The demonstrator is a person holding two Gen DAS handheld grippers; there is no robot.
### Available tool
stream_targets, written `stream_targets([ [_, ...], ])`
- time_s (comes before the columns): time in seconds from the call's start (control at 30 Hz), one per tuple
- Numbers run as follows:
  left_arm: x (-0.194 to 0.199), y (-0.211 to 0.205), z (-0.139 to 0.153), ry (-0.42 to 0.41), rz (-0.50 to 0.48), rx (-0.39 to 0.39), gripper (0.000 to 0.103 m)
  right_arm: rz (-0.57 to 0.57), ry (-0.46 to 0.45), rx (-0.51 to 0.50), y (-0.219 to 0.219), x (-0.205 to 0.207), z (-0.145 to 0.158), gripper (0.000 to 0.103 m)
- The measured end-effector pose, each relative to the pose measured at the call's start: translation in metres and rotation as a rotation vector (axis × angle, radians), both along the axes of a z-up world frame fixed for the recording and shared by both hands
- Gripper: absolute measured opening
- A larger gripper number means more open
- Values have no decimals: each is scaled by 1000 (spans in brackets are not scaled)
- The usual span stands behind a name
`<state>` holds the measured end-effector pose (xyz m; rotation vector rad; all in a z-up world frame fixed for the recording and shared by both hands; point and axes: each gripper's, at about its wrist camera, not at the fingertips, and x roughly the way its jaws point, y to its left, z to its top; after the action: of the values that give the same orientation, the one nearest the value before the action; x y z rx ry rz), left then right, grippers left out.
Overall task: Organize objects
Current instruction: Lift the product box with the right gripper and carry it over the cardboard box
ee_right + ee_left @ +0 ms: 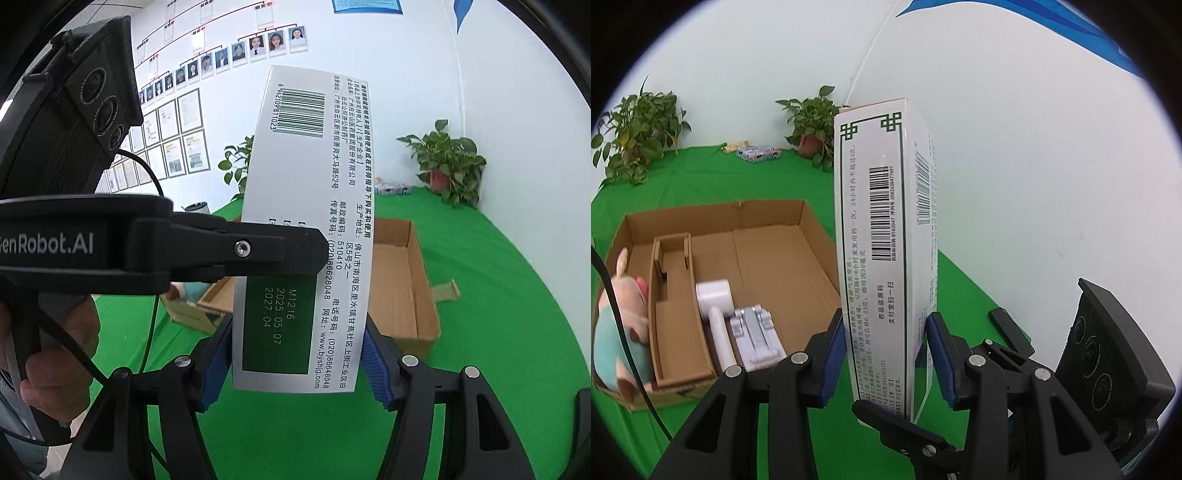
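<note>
A tall white medicine box [882,240] with barcodes and green trim is held upright above the green cloth, and both grippers grip it. My left gripper [886,354] is shut on its lower part, blue pads [833,354] pressing both narrow sides. My right gripper [299,365] is shut on the same box [306,221] from another side. A black finger of the left gripper [258,251] crosses the box's face. An open cardboard box [713,218] lies below on the left, holding a white handheld device [714,295], a folded white stand [757,336] and a plush toy [617,332].
Two potted plants [639,129] [812,122] stand at the back of the green cloth [798,184], with a small colourful packet [757,152] between them. A person's hand [55,369] holds the left gripper's handle. A small cardboard piece [447,290] lies right of the cardboard box [406,288].
</note>
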<state>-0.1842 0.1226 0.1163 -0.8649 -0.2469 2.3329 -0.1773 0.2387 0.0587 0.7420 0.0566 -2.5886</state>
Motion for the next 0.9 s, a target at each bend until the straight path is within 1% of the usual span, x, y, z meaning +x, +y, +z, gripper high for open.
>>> stream_targets([
  [0.07,-11,-1,8,6,2,-14,42,0,3,-4,-2,-11,8,61],
  [0.17,-43,-5,27,-5,11,-29,42,3,-30,-25,-6,-40,27,61],
  [0.33,-97,-12,59,-37,41,-25,41,31,-100,-80,-12,-110,66,61],
  [0.4,-116,-13,69,-46,37,-24,41,29,-103,-81,-13,-135,79,61],
  [0.5,-136,-14,74,-71,39,-32,41,30,-129,-90,-15,-170,90,61],
  [0.53,-143,-14,74,-81,42,-33,41,30,-140,-93,-16,-179,90,61],
  [0.57,-150,-14,72,-91,44,-31,41,29,-150,-95,-14,-205,91,61],
  [0.6,-157,-15,69,-107,46,-28,41,27,-163,-96,-15,-218,91,61],
  [0.7,-170,-14,56,-152,46,-28,41,25,-206,-92,-16,-235,83,61],
  [0.77,-178,-12,41,-191,42,-38,41,27,-247,-90,-16,-245,73,61],
  [0.8,-182,-11,33,-208,40,-43,42,27,-264,-90,-17,-229,69,61],
  [0.83,-186,-9,21,-233,39,-49,42,28,-282,-92,-16,-222,61,61],
  [0.87,-188,-7,13,-247,38,-52,41,26,-309,-97,-15,-227,50,61],
  [0.9,-192,-6,-1,-272,34,-56,41,23,-331,-105,-13,-231,39,61],
])
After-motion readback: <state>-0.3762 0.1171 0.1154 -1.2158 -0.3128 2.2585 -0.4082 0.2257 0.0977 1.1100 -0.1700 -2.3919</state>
